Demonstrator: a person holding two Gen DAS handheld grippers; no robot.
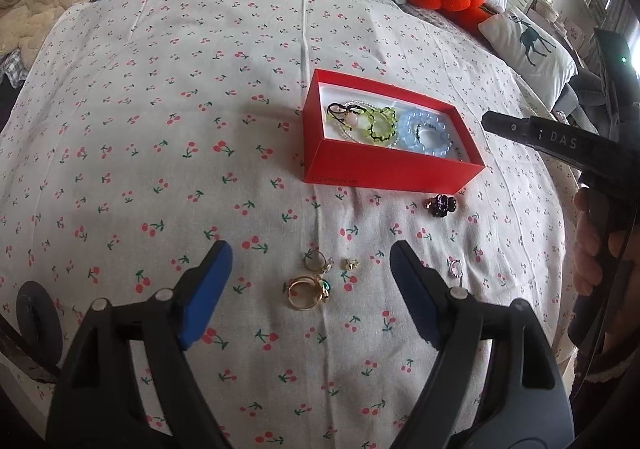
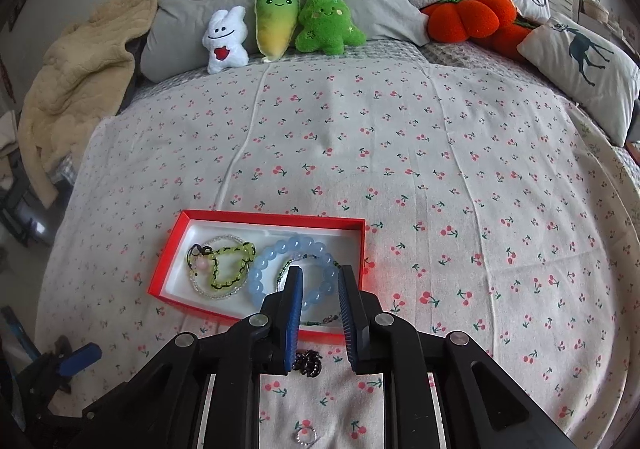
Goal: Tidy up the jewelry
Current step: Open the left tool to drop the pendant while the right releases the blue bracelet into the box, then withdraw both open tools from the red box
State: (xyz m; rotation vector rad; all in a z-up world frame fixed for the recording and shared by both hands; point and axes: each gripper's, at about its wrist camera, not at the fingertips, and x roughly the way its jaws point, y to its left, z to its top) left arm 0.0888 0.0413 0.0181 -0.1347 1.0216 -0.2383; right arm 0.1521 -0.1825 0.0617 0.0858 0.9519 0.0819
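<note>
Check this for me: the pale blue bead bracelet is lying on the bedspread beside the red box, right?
Not quite. The pale blue bead bracelet lies inside the red box, next to the green bracelet, as the left wrist view shows.

The bedsheet point(image 1: 160, 153) is matt woven cloth, lightly creased, printed with cherries, and the red box point(image 1: 384, 169) looks like smooth matt card with a white lining. In it the blue bracelet point(image 2: 280, 261) has glossy, translucent beads like glass or plastic; the gold rings point(image 1: 306, 291) on the cloth are shiny metal. Each gripper has matt black plastic arms and blue rubbery pads point(image 1: 206, 299)
</note>
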